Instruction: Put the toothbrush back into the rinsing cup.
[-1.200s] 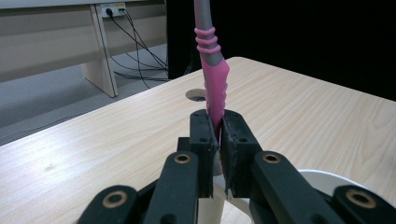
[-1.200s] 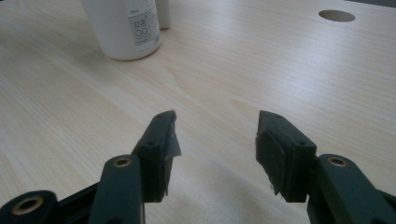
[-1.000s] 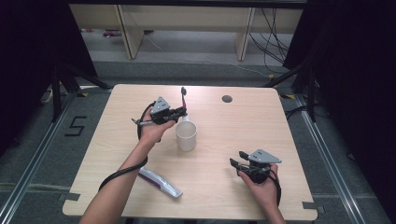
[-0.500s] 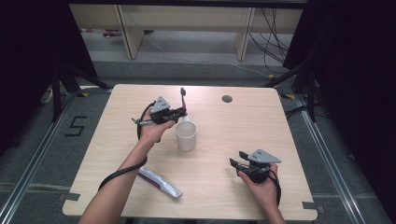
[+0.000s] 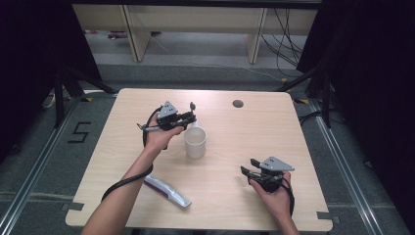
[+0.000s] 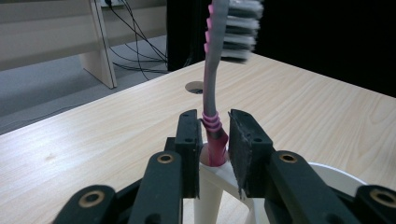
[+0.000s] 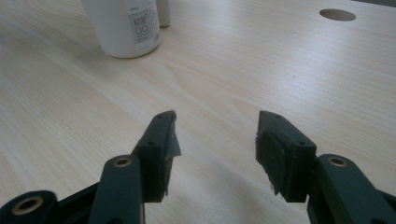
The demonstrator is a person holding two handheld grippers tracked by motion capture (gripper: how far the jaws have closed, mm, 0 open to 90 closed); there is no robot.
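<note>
Standing upright between the spread jaws of the left gripper (image 6: 214, 135), the toothbrush (image 6: 213, 93) is rising out of the white cup (image 5: 195, 142); those jaws have just been opening, with gaps showing beside the pink handle; nearer the table's near edge, the right gripper (image 7: 215, 140) is hovering with jaws spread on nothing; the cup is sitting mid-table.

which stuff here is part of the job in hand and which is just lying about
In the job:
- toothbrush, standing between the left gripper jaws, which have just been opening
- white cup below it

Lying about:
- toothpaste tube near the table's front edge
- right gripper, open over bare table
</note>
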